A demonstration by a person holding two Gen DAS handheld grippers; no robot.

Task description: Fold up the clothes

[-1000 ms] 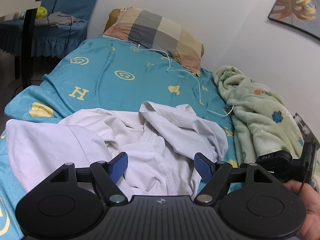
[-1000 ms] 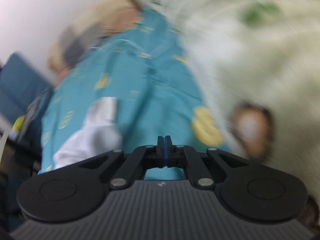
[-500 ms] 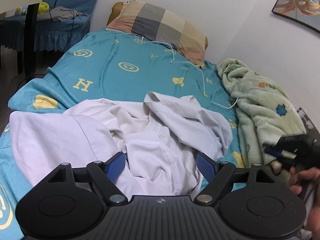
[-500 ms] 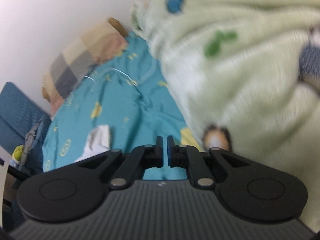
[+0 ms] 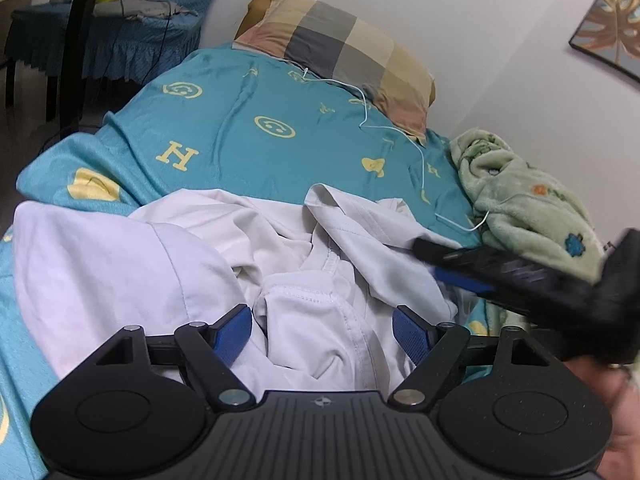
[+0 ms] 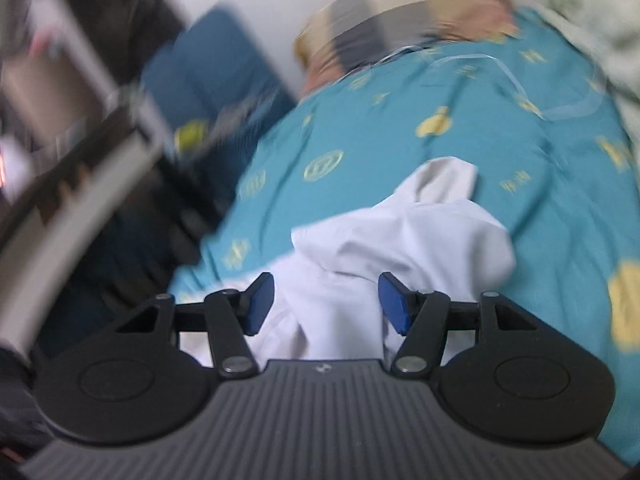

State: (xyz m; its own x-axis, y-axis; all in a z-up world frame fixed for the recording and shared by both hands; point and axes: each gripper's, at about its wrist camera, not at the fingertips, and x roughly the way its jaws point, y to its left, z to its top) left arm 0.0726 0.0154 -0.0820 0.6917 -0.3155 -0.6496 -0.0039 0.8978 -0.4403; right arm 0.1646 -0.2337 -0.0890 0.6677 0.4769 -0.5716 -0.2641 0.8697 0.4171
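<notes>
Even, soft indoor light fills the room; shadows are faint, and no glare shows on the white wall (image 5: 460, 20). The left wrist view is sharp except for the motion-smeared right gripper (image 5: 452, 264) entering at its right side. The right wrist view is blurred throughout, most strongly toward its left edge. Fisheye distortion bends both pictures' margins.

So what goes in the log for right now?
left gripper: open over white shirt | right gripper: opening, nothing gripped | shirt crumpled on bed
</notes>
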